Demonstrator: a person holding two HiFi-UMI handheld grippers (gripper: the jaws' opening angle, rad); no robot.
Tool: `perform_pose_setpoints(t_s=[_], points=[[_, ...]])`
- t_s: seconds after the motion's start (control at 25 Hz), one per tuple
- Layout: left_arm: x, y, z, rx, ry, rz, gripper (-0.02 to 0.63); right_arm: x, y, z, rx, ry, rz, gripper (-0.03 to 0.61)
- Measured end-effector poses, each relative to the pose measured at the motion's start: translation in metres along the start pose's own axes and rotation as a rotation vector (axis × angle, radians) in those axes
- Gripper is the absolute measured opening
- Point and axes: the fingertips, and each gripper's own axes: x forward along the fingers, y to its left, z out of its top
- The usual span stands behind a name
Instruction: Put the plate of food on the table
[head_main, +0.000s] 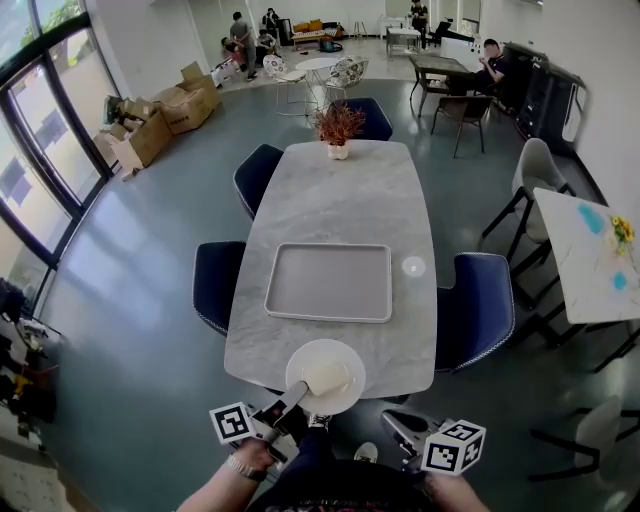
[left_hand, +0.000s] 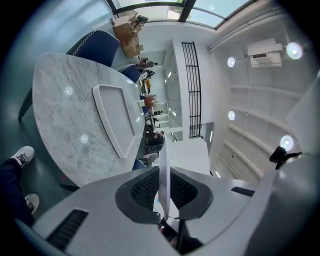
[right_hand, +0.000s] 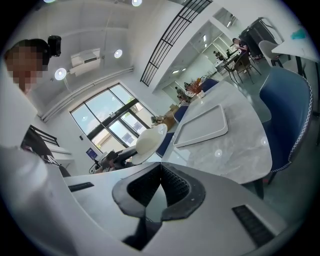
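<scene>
Left tongs (head_main: 290, 402) clamp the round white plate of pale food (head_main: 326, 376) over the lower edge of the grey marble desk (head_main: 345, 195); right tongs (head_main: 392, 424) closed, empty.

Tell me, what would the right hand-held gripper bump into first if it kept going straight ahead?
Most likely the near edge of the marble table, just beside the plate; depth is hard to judge.

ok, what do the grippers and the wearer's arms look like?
Both alike: left gripper and right gripper have pale grey shells, black ribbed pads and a white marker cube with black squares. Wristwatch on the left wrist.
</scene>
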Motion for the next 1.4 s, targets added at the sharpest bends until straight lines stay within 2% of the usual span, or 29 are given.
perform_pose_setpoints(t_s=[0.4, 0.92, 1.04, 1.4], points=[[0.041, 0.016, 0.068, -0.014, 0.07, 0.003, 0.037, 0.041, -0.011, 0.031, 0.039, -0.075, -0.041, 0.012], [0.1, 0.058, 0.141, -0.038, 0.104, 0.035, 0.037, 0.053, -0.027, 0.052, 0.098, -0.155, -0.191, 0.011], [0.116, 0.072, 0.156, -0.059, 0.105, 0.057, 0.037, 0.055, -0.028, 0.053, 0.117, -0.178, -0.203, 0.012], [0.161, 0.135, 0.197, -0.122, 0.085, 0.188, 0.037, 0.053, -0.033, 0.054, 0.179, -0.245, -0.309, 0.012]])
